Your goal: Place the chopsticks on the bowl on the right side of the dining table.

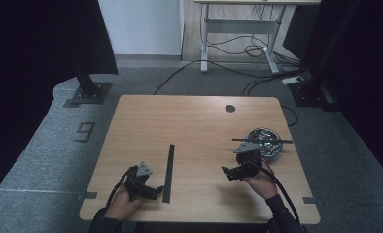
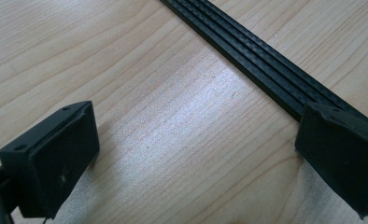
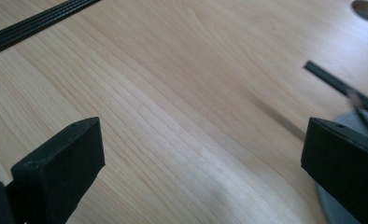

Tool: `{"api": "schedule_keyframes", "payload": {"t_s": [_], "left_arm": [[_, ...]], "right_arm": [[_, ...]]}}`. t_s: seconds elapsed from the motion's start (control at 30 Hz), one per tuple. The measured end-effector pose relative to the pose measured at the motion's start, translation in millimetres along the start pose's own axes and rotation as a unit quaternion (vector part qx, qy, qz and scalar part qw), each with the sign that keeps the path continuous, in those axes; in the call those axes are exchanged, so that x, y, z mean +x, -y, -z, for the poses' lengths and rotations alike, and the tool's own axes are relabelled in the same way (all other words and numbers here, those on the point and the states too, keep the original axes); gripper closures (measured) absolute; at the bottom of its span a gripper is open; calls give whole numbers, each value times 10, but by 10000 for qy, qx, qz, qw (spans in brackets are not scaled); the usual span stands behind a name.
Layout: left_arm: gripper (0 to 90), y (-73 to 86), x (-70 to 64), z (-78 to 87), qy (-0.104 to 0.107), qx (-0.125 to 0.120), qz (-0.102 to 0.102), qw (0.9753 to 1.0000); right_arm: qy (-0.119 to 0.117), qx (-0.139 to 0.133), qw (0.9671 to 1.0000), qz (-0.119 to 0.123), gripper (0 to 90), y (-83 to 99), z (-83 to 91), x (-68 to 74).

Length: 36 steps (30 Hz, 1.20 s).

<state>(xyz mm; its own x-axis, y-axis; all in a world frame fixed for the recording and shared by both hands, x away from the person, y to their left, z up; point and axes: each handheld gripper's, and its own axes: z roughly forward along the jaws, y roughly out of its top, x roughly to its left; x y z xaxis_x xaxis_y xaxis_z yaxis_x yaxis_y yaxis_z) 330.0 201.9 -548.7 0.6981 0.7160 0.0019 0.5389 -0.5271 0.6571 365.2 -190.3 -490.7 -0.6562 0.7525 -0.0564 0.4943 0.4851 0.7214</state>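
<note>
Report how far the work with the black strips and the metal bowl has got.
Looks done: one thin black rod already lies across the metal bowl. In hand: nothing; the left tool is open beside the near end of the long black strip, jaws wide with bare table between them. The right tool is open too, near the bowl. Left: gripping and moving the strip, which lies flat on the table.

Matt ribbed black strip [image 2: 261,58], wood-grain table [image 1: 189,121]
</note>
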Motion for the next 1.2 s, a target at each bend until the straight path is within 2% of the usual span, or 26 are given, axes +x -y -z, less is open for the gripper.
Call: {"api": "schedule_keyframes", "payload": {"t_s": [0.33,0.6,0.87,0.97,1.2], "left_arm": [[0,0,0,0,1,3,-4,10000],[0,0,0,0,2,1,-3,10000],[0,0,0,0,1,1,-4,10000],[0,0,0,0,1,1,-4,10000],[0,0,-1,0,1,1,-3,10000]], "right_arm": [[-149,-5,9999,-42,0,68,-357,65],[-245,86,9997,17,0,176,-551,82],[-323,107,9994,-96,0,268,-658,58],[-335,16,9993,-144,0,287,-667,50],[-325,17,9994,-151,0,289,-666,53]]}}
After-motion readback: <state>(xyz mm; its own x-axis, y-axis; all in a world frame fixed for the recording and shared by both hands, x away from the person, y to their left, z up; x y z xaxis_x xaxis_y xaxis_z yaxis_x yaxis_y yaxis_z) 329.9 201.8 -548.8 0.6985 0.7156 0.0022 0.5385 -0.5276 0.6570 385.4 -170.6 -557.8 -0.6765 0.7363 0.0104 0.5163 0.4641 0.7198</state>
